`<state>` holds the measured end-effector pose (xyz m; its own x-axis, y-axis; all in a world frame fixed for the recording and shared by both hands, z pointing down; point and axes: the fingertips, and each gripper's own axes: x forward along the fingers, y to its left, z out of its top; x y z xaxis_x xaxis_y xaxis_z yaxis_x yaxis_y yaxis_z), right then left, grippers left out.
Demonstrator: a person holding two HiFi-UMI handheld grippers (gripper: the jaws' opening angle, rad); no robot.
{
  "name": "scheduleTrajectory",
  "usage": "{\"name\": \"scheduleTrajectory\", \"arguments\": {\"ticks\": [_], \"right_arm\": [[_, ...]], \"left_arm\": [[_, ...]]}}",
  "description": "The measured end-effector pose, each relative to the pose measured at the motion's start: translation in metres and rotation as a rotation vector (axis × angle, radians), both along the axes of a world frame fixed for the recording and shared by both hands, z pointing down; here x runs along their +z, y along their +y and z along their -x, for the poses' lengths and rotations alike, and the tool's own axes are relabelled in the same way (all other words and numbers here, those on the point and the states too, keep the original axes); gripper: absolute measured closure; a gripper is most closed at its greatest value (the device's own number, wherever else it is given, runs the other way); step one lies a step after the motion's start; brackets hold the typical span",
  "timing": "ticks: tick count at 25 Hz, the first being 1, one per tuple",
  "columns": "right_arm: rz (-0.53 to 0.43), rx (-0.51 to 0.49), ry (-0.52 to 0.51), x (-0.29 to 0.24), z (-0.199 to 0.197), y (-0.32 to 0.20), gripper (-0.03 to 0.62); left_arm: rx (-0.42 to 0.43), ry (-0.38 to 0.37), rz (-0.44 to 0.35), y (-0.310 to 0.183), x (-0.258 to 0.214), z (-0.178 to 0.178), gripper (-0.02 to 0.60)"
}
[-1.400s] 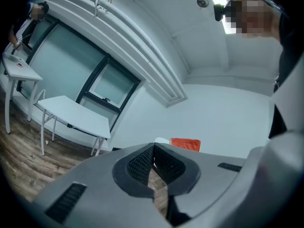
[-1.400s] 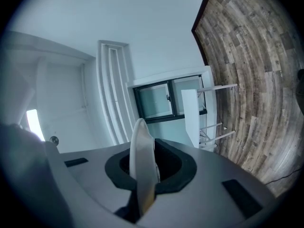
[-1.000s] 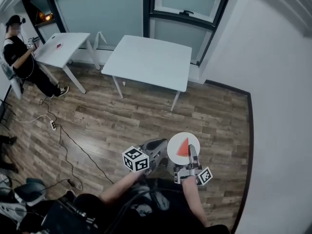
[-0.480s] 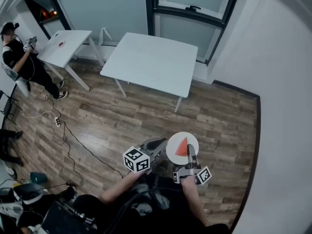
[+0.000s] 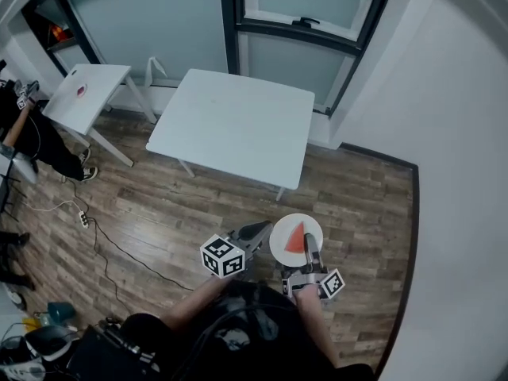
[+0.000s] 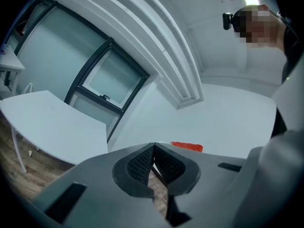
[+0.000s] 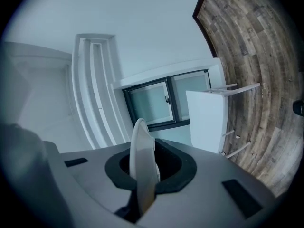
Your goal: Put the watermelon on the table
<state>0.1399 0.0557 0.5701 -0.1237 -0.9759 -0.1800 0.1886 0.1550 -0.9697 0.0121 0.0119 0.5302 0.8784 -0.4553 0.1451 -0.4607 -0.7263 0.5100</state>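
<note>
Head view: a wooden floor [image 5: 159, 205] fills the lower half, and a square white tabletop [image 5: 238, 121] stands toward 12 o'clock below a dark-framed window [image 5: 302, 2].
Watermelon slice: a red wedge [image 5: 298, 239] lies on a round white plate [image 5: 281, 243]. The plate is held in the air over the floor, at 6 o'clock from the white tabletop and well apart from it.
Right claw: it [image 5: 309, 243] is pinching the plate's rim at about 5 o'clock. The right gripper view shows that rim edge-on, clamped between the pads.
Left claw: it [image 5: 266, 228] is pressed together with nothing between its pads. Its tip is just beside the plate's 9 o'clock edge, and I cannot tell whether it touches. In the left gripper view the red slice peeks out just past the tip.
Surroundings: a smaller tabletop [image 5: 91, 94] at 10 o'clock carries a small red thing [image 5: 80, 90]. A person [image 5: 32, 137] stands beside it at the left edge. A black cable [image 5: 119, 240] trails over the floor at 8 o'clock.
</note>
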Motion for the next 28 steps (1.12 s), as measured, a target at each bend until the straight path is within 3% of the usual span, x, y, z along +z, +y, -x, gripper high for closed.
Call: {"name": "scheduleTrajectory", "arguments": {"ticks": [10, 22, 28], "right_arm": [[0.050, 0.011, 0.057, 0.011, -0.011, -0.096, 0.562], [0.134, -0.100, 0.150, 0.068, -0.082, -0.244, 0.562], [0.206, -0.134, 0.162, 0.108, -0.109, -0.328, 0.562]], "left_arm": [[0.057, -0.005, 0.034, -0.101, 0.011, -0.017, 0.577], [-0.065, -0.036, 0.126, -0.230, 0.063, -0.068, 0.577], [-0.134, -0.125, 0.111, -0.301, 0.094, -0.090, 0.577]]}}
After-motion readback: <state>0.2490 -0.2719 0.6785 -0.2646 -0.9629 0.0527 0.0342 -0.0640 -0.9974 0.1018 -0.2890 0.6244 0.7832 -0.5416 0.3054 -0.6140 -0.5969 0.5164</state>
